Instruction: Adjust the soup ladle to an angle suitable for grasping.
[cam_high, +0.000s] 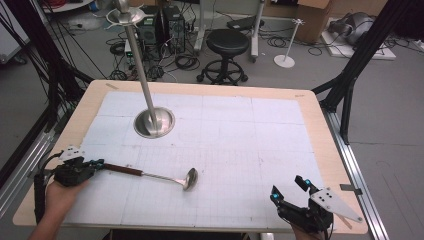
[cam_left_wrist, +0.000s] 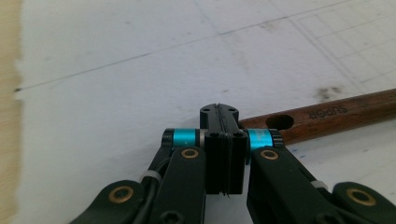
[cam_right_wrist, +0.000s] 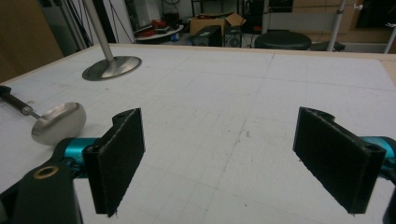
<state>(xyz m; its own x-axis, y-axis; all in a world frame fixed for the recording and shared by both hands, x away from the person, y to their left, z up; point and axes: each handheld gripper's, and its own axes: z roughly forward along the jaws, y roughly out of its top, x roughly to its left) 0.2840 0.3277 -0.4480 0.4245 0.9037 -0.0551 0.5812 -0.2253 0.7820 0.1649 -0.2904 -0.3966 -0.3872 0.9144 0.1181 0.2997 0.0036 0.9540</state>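
A steel ladle (cam_high: 190, 178) with a dark wooden handle (cam_high: 122, 170) lies flat on the white mat (cam_high: 240, 140) at the front left, bowl toward the middle. My left gripper (cam_high: 97, 163) is at the handle's end. In the left gripper view its jaws (cam_left_wrist: 219, 109) are pressed together with nothing between them, and the wooden handle (cam_left_wrist: 327, 114) lies just to their right, its end against the right finger. My right gripper (cam_high: 286, 186) hovers near the front right edge, open and empty (cam_right_wrist: 219, 135). The ladle's bowl (cam_right_wrist: 58, 122) shows at the left of the right gripper view.
A metal stand with a round base (cam_high: 154, 122) and a tall pole (cam_high: 137, 60) rises from the mat's back left; the base (cam_right_wrist: 112, 67) is seen beyond the ladle. The wooden table edge (cam_high: 340, 150) frames the mat. A stool (cam_high: 227, 45) stands behind the table.
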